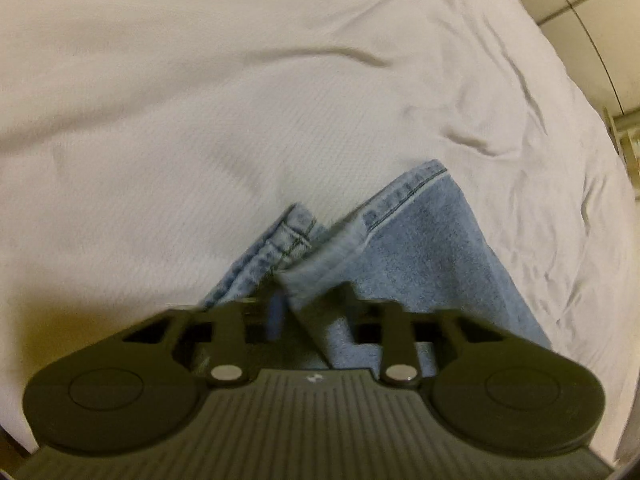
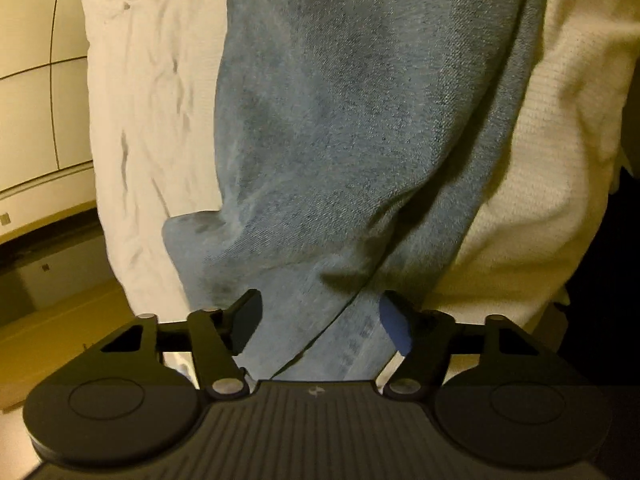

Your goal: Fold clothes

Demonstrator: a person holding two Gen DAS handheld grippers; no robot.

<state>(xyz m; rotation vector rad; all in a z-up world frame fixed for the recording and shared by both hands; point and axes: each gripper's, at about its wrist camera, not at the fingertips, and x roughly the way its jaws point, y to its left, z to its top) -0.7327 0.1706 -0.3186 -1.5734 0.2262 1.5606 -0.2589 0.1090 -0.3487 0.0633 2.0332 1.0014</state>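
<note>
Jeans (image 2: 340, 120) cover white bedsheet (image 1: 200, 100); floor (image 2: 40, 340) possibly tiled.

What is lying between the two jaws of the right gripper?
Blue denim jeans: a bunched fold sits between the spread jaws of the right gripper, seen in the right wrist view.

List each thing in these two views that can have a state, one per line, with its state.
Left gripper: shut on the jeans at a hemmed end.
Right gripper: fingers apart, denim between them; grip unclear.
Jeans: light blue, bunched, draped over the bedsheet.
Bedsheet: white, wrinkled.
</note>
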